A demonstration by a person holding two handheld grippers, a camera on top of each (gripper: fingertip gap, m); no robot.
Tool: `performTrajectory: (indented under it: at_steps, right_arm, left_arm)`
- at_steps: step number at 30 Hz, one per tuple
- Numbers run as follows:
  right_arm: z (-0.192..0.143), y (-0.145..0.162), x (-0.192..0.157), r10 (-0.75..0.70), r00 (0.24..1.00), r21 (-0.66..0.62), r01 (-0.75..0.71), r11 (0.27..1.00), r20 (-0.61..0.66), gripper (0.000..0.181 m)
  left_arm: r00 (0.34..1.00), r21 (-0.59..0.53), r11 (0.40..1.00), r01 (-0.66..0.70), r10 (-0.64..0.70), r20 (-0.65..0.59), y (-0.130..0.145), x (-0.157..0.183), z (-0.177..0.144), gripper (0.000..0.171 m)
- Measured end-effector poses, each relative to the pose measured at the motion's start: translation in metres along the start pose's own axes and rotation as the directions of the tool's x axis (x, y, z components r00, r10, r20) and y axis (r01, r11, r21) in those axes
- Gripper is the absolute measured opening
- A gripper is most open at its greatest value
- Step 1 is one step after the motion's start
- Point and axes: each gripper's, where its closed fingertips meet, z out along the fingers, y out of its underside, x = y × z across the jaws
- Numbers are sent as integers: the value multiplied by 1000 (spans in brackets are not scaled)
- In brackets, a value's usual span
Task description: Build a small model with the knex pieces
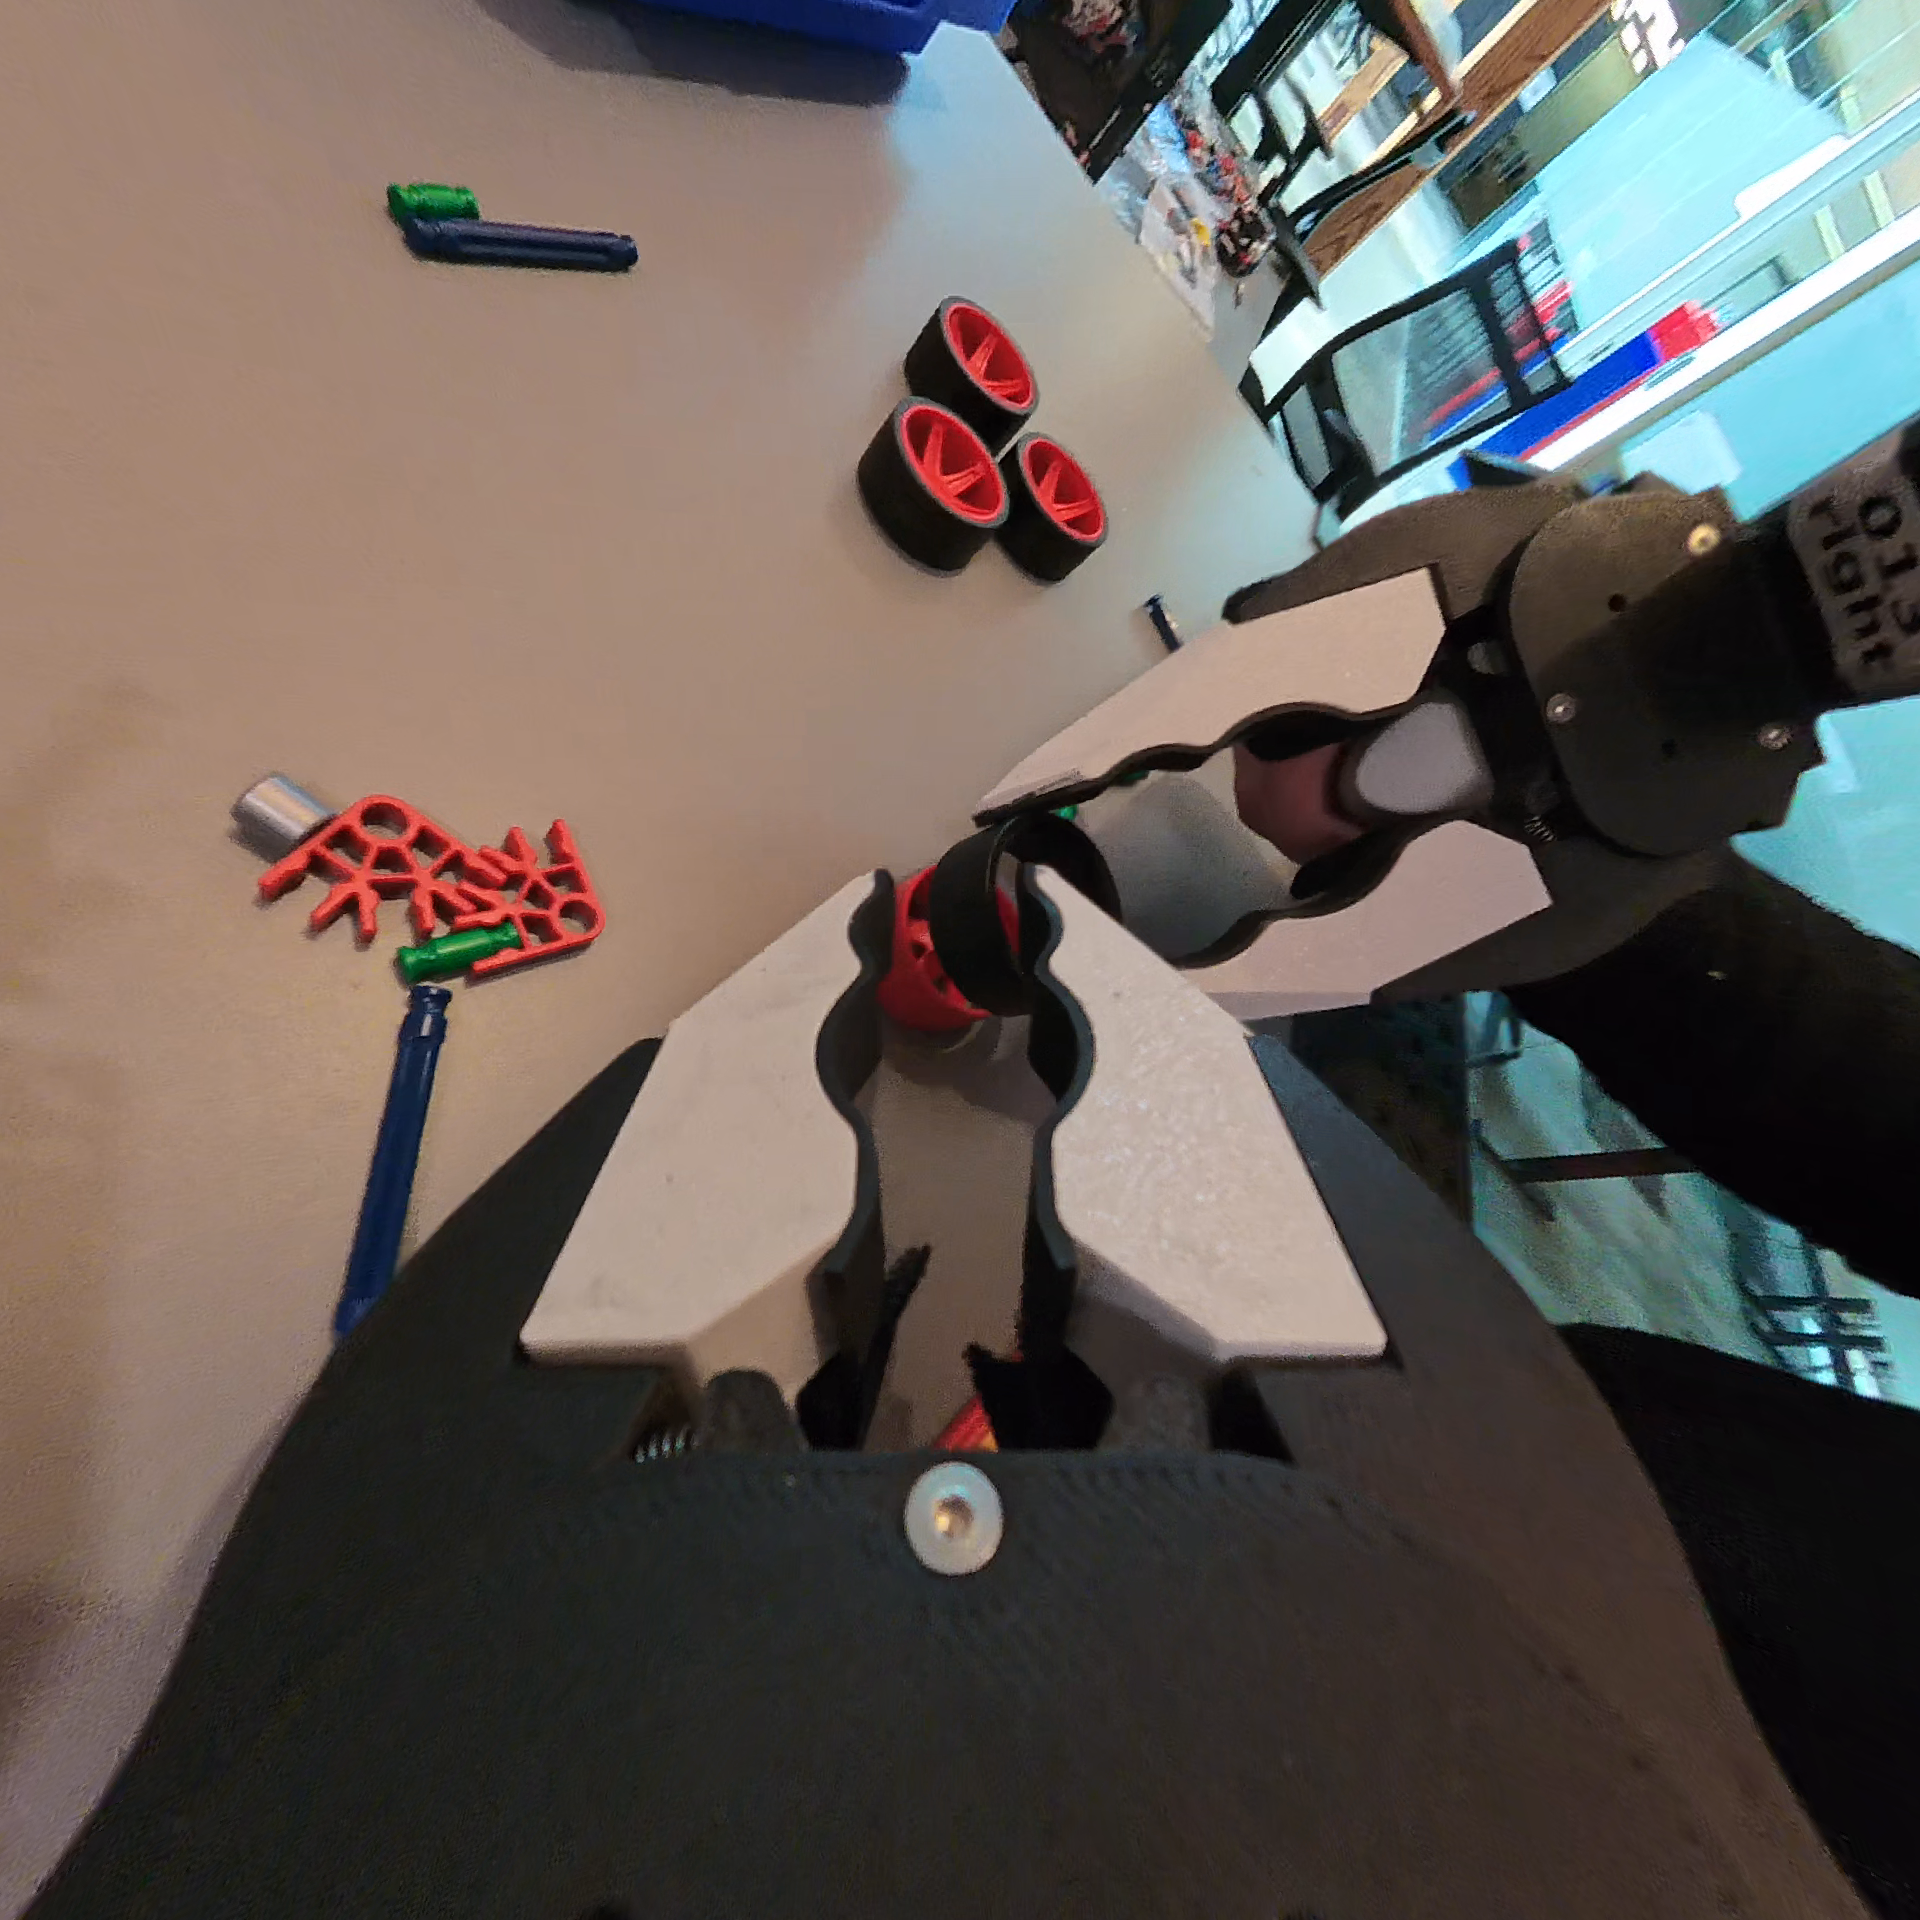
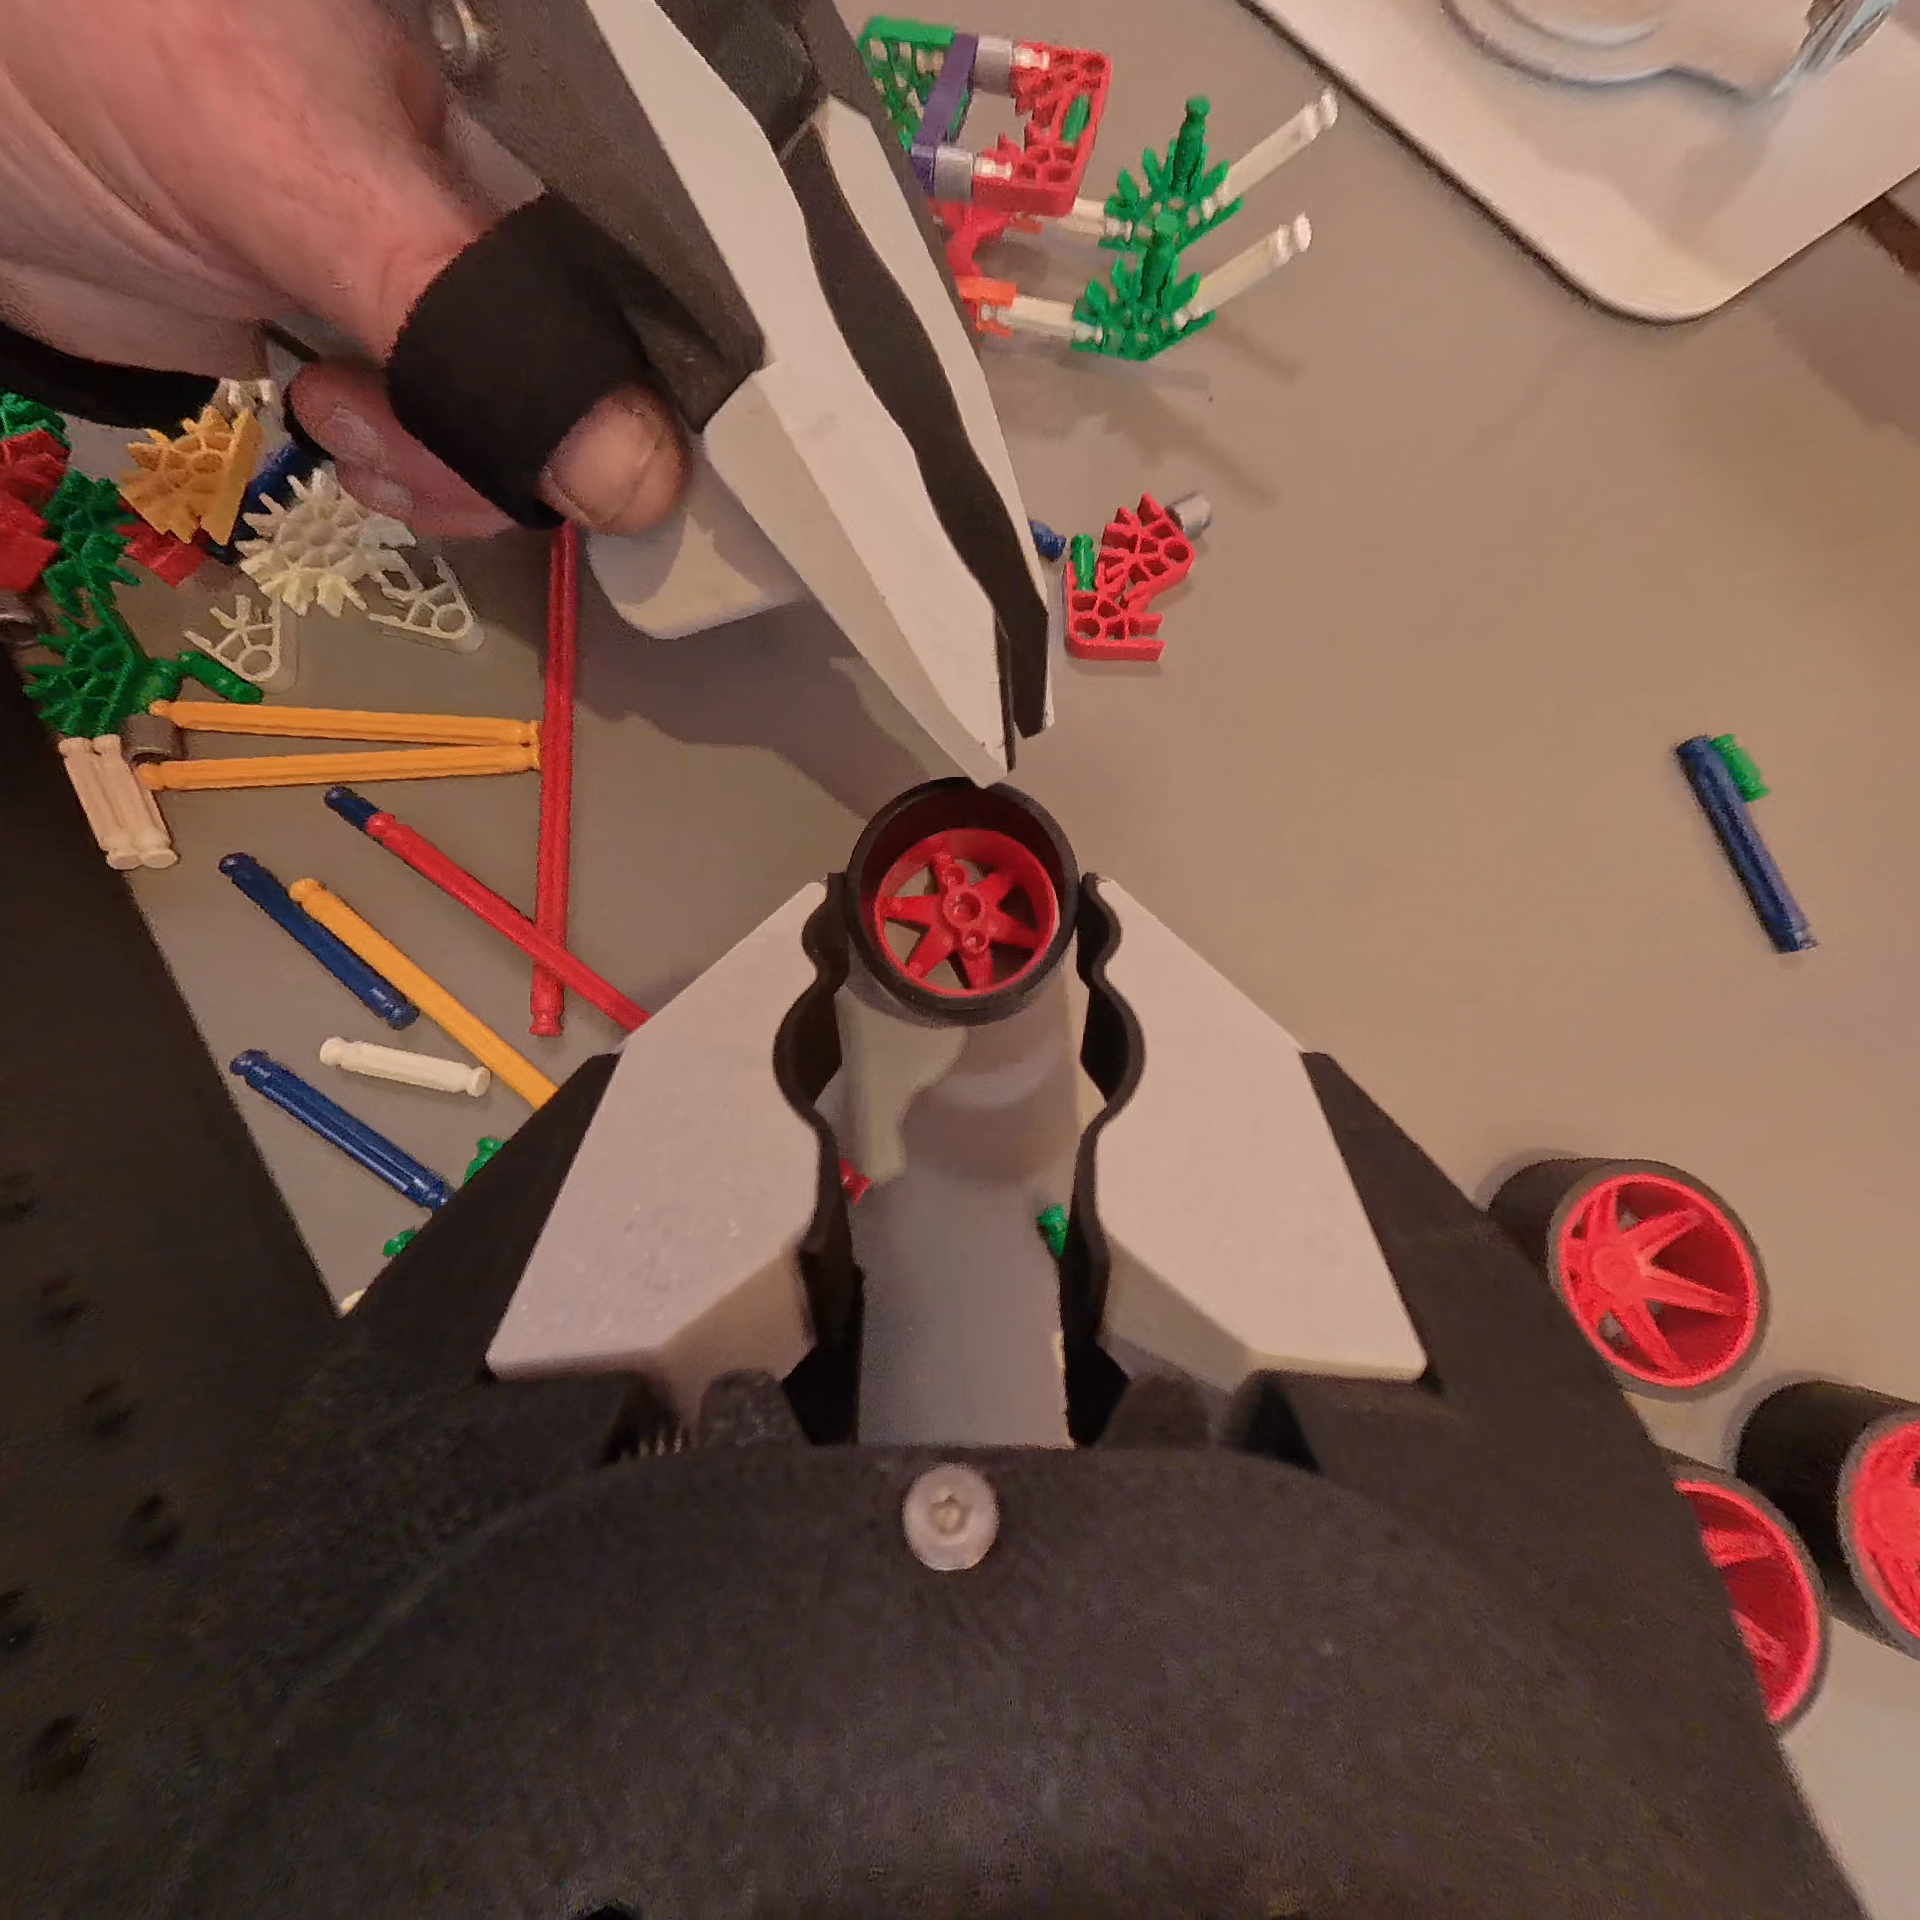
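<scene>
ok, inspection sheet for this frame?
Surface: grey table, intact.
Job's things: wheel, red hub in black tyre, held off the table; three wheels clustered.
Clutter: loose rods, red connectors, built assembly, blue bin.
Grippers: right gripper fingers clamp the tyre's sides; left gripper fingertips at the wheel's rim, grip unclear.
Cables: nothing seen.
Surroundings: chair beyond the table edge.
</scene>
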Motion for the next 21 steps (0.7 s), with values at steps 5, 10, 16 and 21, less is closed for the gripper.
performTrajectory:
  at_steps: [5, 10, 16, 21]
  right_arm:
    - [6, 3, 1, 42, 998, -11, -42, 999, 45, 41]
    - [5, -1, 1, 34, 998, -4, -34, 999, 46, 41]
    - [9, -2, 3, 57, 997, 26, -58, 998, 54, 41]
    - [10, 0, 0, 75, 996, 30, -77, 997, 58, 40]
  left_arm:
    - [998, -57, 997, -52, 54, 26, 11, -4, 7, 12]
    - [998, -19, 998, -60, 61, 17, 5, 0, 3, 8]
    - [989, -73, 989, -129, 133, 65, 8, -6, 5, 5]
    - [985, -74, 986, -148, 154, 75, 10, -7, 5, 4]
